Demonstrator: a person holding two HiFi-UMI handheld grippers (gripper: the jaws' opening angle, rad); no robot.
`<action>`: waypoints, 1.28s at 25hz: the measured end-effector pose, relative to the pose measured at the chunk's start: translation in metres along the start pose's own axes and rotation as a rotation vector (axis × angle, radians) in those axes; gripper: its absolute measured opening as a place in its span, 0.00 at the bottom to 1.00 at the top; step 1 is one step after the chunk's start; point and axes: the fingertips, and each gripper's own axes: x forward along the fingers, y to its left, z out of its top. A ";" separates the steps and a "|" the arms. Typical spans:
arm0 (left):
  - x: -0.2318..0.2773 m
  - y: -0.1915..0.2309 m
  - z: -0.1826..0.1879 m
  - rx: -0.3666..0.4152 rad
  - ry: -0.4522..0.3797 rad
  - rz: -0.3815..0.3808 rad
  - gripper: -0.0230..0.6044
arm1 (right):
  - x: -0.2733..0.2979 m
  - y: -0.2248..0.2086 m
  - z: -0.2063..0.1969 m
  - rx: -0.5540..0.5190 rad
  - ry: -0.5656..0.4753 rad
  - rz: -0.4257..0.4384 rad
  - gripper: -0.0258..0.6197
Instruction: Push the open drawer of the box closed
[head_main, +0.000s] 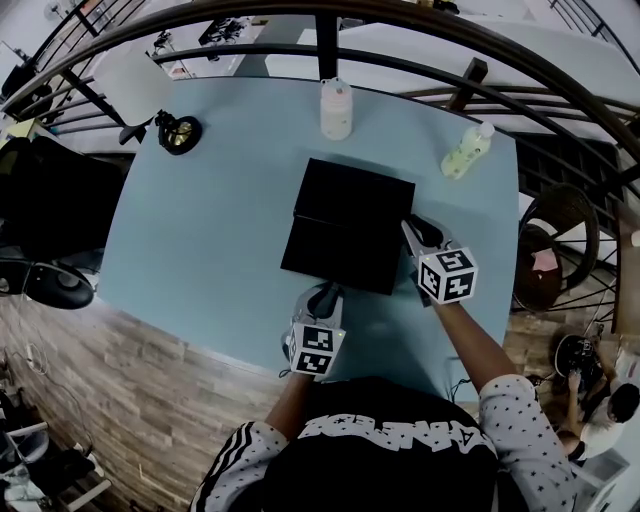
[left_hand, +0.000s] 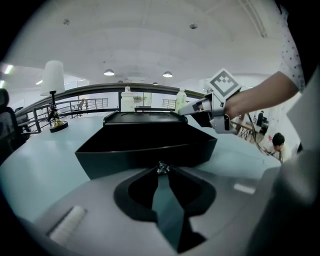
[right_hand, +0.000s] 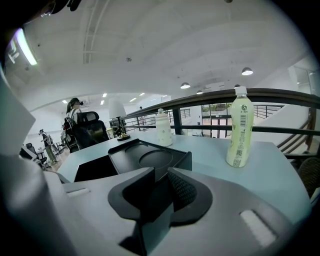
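the drawer (head_main: 335, 258) stands pulled out of the black box (head_main: 358, 192), toward us, in the middle of the pale blue table (head_main: 200, 230). the left gripper (left_hand: 161, 169) sits right at the drawer's front wall, jaws pressed together at the tips with nothing between them. we can't tell if the tips touch that wall. over on the other side, the right gripper (right_hand: 159, 175) is at the box's right flank, close to where box and drawer meet. its jaws are a narrow slit apart and empty, with the box's recessed lid just ahead of them. behind the box a white bottle (head_main: 336, 108) stands upright near the far edge. a pale green bottle (right_hand: 238, 131) stands well off to the right, and its label carries a green logo, small print and a barcode, all too fine for us to read. far left there's a lamp (head_main: 135, 80) with a white shade.
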 end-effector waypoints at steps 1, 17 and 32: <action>0.000 0.000 0.001 -0.005 -0.002 -0.001 0.04 | 0.000 0.000 0.000 0.001 -0.001 -0.002 0.14; 0.006 0.006 0.004 -0.036 -0.004 -0.013 0.04 | 0.003 0.002 0.000 0.005 0.000 -0.005 0.13; 0.017 0.007 0.010 -0.044 -0.001 -0.028 0.04 | 0.002 0.002 0.001 -0.037 0.034 -0.004 0.13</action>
